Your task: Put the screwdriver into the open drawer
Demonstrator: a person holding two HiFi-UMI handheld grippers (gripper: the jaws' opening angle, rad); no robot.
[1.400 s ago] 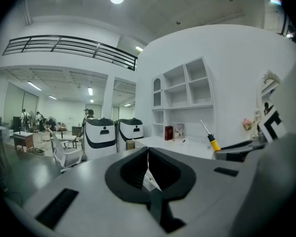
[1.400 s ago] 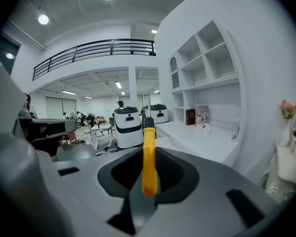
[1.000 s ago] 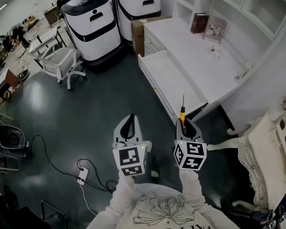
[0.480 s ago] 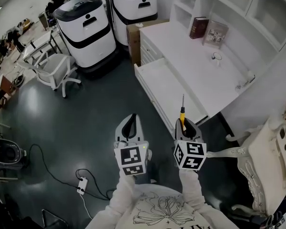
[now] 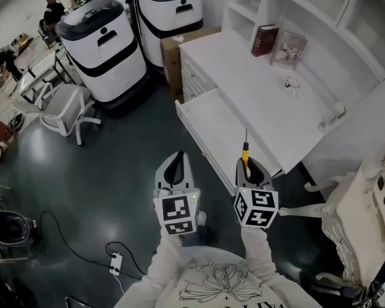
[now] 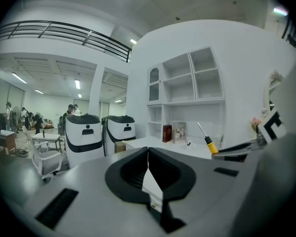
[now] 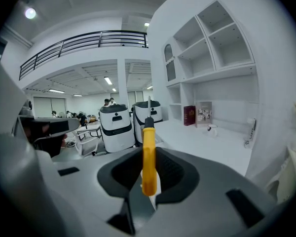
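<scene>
Right gripper point(image 5: 247, 167) at lower centre of the frame, jaws clamped on the yellow-handled screwdriver point(image 5: 245, 151) (shaft pointing up-frame toward the open drawer point(image 5: 212, 117)), left gripper point(image 5: 174, 167) just beside it, jaws pressed together, holding nothing.

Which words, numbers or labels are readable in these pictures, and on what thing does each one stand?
No text is readable.
Red book: title too small to read.
Shirt: print blurred and cut off.
Marker cubes: black-and-white patterns only, no letters.
</scene>
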